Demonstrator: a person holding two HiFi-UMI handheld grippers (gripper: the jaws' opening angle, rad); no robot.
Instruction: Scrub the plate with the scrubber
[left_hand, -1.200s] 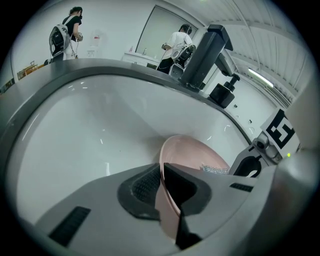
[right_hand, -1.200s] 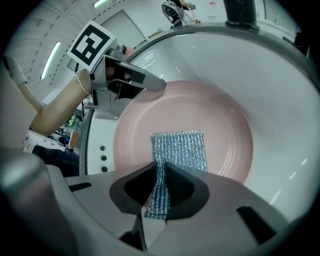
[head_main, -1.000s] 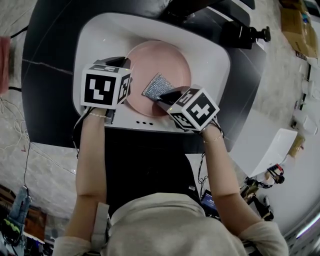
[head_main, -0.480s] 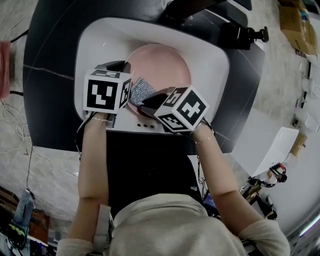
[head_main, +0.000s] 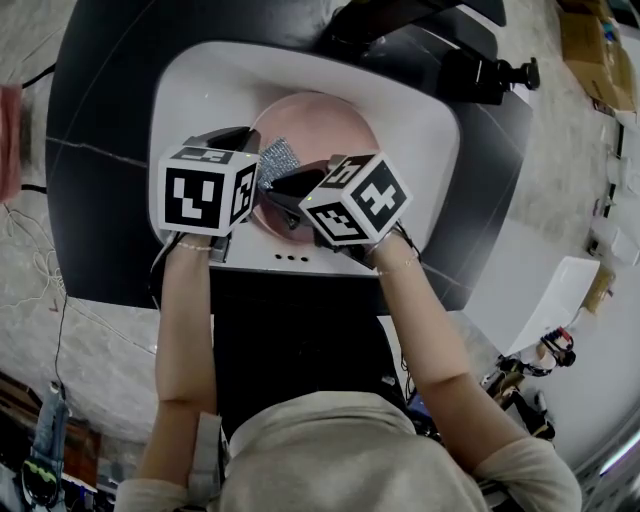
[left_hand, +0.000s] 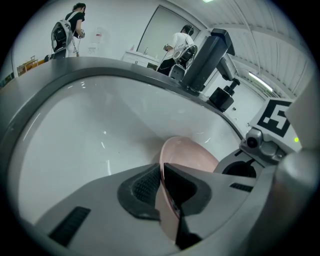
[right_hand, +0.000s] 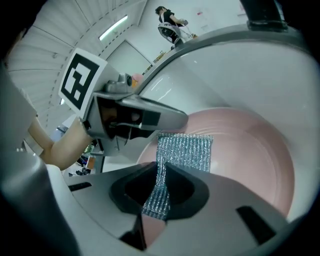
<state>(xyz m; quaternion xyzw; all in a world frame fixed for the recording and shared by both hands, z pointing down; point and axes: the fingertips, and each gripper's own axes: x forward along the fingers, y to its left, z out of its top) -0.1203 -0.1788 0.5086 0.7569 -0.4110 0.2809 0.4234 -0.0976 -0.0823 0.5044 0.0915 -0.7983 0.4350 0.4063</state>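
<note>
A pink plate (head_main: 335, 125) sits in a white sink (head_main: 200, 80). The left gripper (left_hand: 161, 186) has its jaws clamped tight on the plate's rim. The right gripper (right_hand: 160, 189), jaws closed on a silver mesh scrubber (right_hand: 186, 150), holds it against the plate's face, just beside the left gripper.

no words, numbers or brand names that i can read anywhere here. the only print is the black-and-white square patterning on my left cube (head_main: 203, 190) and my right cube (head_main: 357, 198), which ride on my left gripper (head_main: 243, 135) and right gripper (head_main: 278, 186). those are blocky code marks, not letters or digits.
</note>
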